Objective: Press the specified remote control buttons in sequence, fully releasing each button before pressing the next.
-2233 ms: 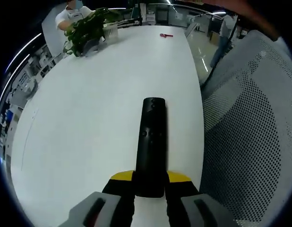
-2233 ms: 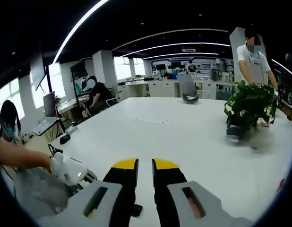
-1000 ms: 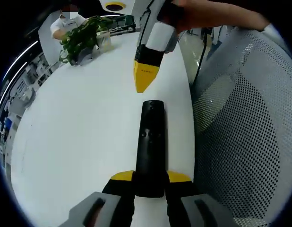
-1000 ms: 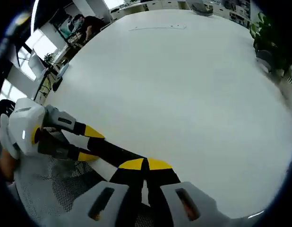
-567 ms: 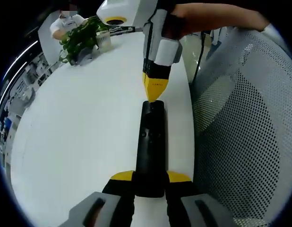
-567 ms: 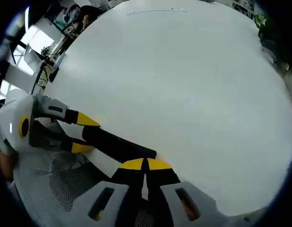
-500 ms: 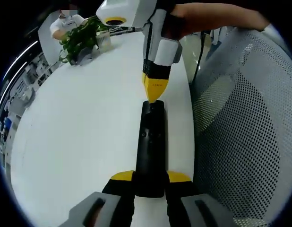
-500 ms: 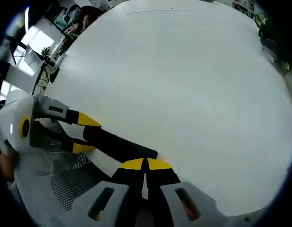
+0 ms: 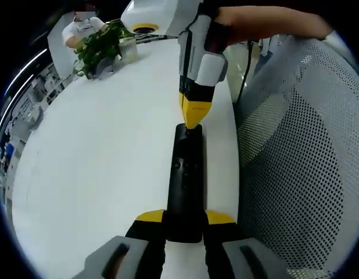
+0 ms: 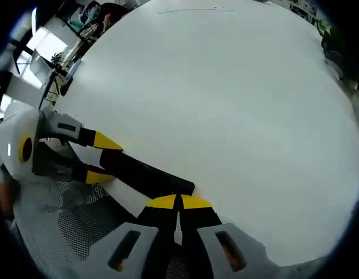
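the near end of the long black remote control (image 9: 186,180) is hidden between the jaws of the left gripper (image 9: 185,224), which clamp it above the large white oval table (image 9: 98,151). its far end is covered by the yellow tips of the right gripper (image 9: 192,116), whose jaws are pressed together and touch the remote's top face; the button under them cannot be made out. in the right gripper view, the right gripper (image 10: 178,202) meets the remote control (image 10: 146,172) at its end, with the left gripper (image 10: 98,158) holding the opposite end. a leafy green potted plant (image 9: 101,45) stands at the table's far edge, its pot mostly hidden. a grey perforated mesh chair (image 9: 301,163) sits beside the table.
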`<action>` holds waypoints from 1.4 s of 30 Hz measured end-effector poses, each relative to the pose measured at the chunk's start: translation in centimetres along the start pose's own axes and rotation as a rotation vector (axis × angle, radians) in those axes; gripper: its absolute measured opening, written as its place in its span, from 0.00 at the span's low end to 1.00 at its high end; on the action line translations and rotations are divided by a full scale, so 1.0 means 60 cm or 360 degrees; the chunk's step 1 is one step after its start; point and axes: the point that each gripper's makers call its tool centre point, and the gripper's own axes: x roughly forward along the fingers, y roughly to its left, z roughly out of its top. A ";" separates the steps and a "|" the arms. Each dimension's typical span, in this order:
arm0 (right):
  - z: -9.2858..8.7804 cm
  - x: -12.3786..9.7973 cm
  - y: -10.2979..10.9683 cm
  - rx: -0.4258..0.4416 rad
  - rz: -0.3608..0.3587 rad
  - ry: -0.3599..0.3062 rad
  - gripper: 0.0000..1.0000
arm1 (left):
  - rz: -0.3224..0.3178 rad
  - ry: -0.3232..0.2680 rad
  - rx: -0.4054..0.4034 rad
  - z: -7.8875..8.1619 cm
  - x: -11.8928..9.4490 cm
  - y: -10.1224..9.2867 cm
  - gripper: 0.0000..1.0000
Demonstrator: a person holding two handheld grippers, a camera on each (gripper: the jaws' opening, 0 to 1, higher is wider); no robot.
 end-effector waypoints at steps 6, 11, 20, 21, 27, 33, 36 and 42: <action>-0.004 0.001 0.007 -0.0018 0.0010 0.0019 0.00 | 0.0002 0.0002 0.0008 0.000 0.000 -0.001 0.24; -0.004 0.000 0.006 -0.0035 0.0001 0.0021 0.00 | -0.0002 -0.0001 0.0010 0.000 -0.001 -0.001 0.24; -0.005 0.000 0.007 -0.0036 0.0002 0.0020 0.00 | 0.0000 0.0003 0.0022 0.001 -0.001 -0.002 0.24; -0.005 0.001 0.007 -0.0083 -0.0002 0.0015 0.00 | 0.0001 0.0003 0.0025 0.001 -0.001 -0.002 0.24; -0.006 0.001 0.009 -0.0174 -0.0028 0.0006 0.00 | -0.0008 -0.0005 -0.0002 0.001 0.000 0.000 0.24; -0.004 0.002 0.007 -0.0240 -0.0057 -0.0006 0.00 | -0.0010 -0.0017 -0.0018 0.001 0.000 -0.001 0.25; -0.004 0.001 0.007 -0.0213 -0.0056 -0.0006 0.00 | -0.0010 -0.0018 -0.0008 0.001 0.000 -0.001 0.25; -0.006 -0.002 0.009 -0.0162 -0.0047 0.0016 0.00 | -0.0010 -0.0023 0.0000 0.001 -0.001 -0.001 0.25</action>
